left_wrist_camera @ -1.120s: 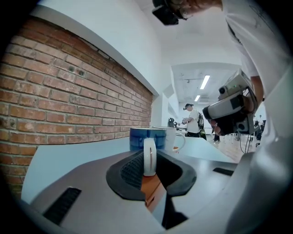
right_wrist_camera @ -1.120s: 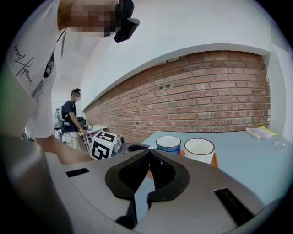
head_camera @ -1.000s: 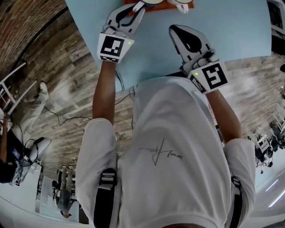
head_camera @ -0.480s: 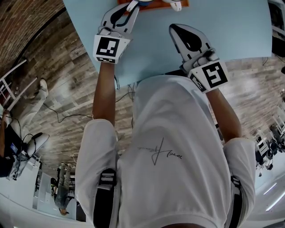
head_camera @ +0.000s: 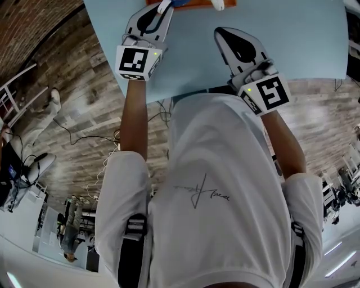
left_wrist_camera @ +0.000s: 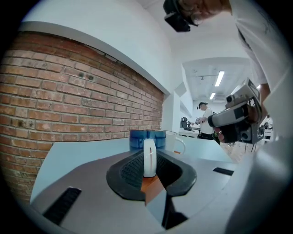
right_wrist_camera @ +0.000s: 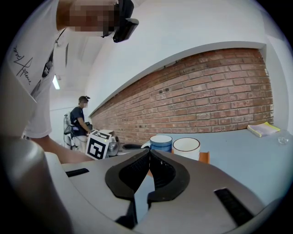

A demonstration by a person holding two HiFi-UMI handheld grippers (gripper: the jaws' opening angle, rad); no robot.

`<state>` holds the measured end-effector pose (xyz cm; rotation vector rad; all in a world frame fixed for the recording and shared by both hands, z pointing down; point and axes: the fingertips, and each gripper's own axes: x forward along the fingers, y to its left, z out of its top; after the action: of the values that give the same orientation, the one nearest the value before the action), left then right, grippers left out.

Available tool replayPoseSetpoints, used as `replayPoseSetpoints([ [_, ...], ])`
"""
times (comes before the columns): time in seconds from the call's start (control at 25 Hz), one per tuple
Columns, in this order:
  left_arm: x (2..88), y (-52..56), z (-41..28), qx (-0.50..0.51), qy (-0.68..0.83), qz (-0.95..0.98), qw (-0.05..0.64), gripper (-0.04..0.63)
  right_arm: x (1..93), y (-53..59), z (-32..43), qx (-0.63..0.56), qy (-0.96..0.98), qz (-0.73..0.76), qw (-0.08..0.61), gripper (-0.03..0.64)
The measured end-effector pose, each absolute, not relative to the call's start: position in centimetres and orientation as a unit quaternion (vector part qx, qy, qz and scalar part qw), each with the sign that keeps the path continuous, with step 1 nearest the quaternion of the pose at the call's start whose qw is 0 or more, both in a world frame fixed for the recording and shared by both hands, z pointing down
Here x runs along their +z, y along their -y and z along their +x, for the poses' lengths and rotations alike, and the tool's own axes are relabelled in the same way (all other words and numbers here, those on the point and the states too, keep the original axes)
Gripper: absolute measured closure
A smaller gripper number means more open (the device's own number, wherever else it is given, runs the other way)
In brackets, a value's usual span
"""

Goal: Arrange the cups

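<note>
We had the left tool clenched on the white handle of the blue cup. In the left gripper view the handle stood upright between the dark pads, with the cup body just beyond them at the centre of the frame. The blue cup sat on an orange mat. A white cup stood just to its right, with its own handle turned to the right. In the head view the left tool reached the top edge of the frame, where the mat lay on the pale blue counter. Only a sliver of the blue cup showed there.

Our right tool was clenched on nothing, its pads meeting at the tips. In the head view it lay over the counter near the top, right of centre. It was short of the mat and apart from the left tool. In the right gripper view the blue cup and the white cup stood side by side at the centre, on the mat. We could not tell whether they touched. A brick wall ran behind the counter, and a yellow pad lay at the right of the frame. A person stood far off at the left.
</note>
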<state>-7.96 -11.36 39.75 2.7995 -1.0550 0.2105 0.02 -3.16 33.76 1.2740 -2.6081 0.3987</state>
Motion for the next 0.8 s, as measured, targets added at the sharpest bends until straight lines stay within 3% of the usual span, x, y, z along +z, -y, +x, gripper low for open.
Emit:
replayPoseSetpoints([
  [0.8, 37.8, 8.9, -8.9, 0.068, 0.463, 0.880, 0.082, 0.543, 31.4, 1.9, 0.1, 0.111, 0.920, 0.369, 0.077, 0.595],
])
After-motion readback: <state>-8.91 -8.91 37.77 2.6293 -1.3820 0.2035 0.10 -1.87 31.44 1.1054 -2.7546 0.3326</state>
